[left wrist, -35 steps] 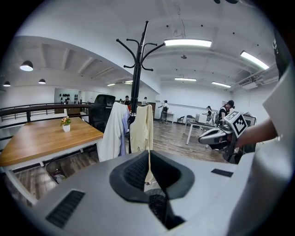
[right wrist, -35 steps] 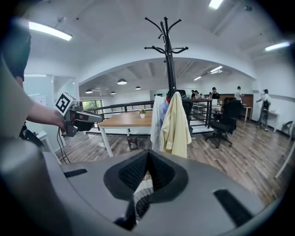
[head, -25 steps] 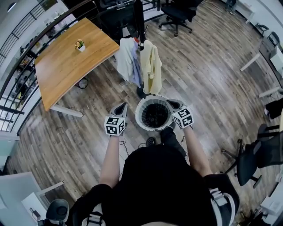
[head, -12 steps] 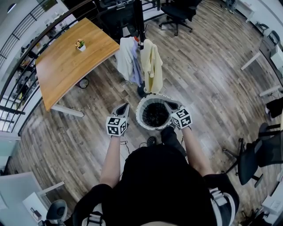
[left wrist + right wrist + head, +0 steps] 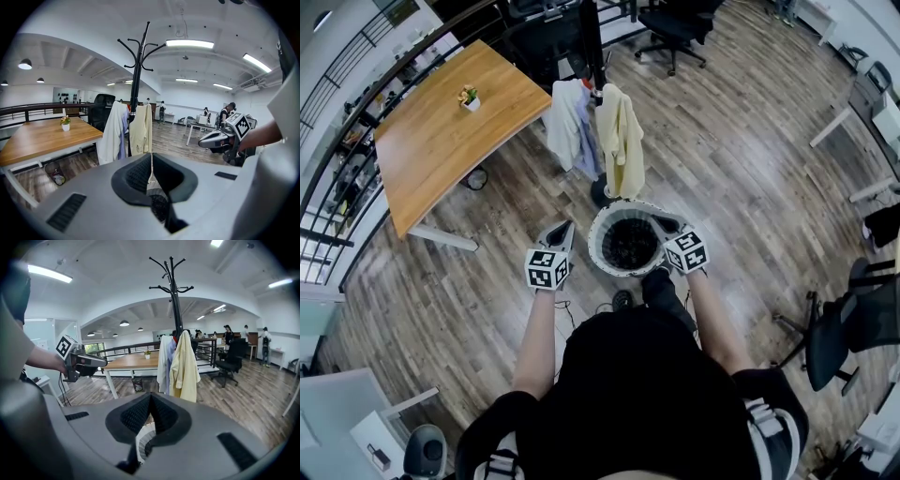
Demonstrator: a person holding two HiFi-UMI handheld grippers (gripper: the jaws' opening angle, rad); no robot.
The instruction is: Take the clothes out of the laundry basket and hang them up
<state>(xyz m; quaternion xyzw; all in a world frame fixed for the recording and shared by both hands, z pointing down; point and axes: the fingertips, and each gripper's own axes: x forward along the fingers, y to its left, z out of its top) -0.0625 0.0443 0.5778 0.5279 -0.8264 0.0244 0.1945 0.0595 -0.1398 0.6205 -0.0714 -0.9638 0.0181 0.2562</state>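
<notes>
Both grippers are empty: the left gripper [image 5: 562, 228] and the right gripper [image 5: 657, 221] each have their jaws closed together on nothing. The laundry basket [image 5: 598, 246] sits between them, just below and ahead of the right jaws and beside the left. It stands upright, mouth up, long axis vertical. Its contents are dark and cannot be identified. Risks: closed jaws reaching in would push cloth down rather than catch it, and the right tips, close to the rim, could snag or tip the basket. The coat stand [image 5: 592, 56] lies beyond the jaws, already carrying a yellow garment [image 5: 621, 141].
</notes>
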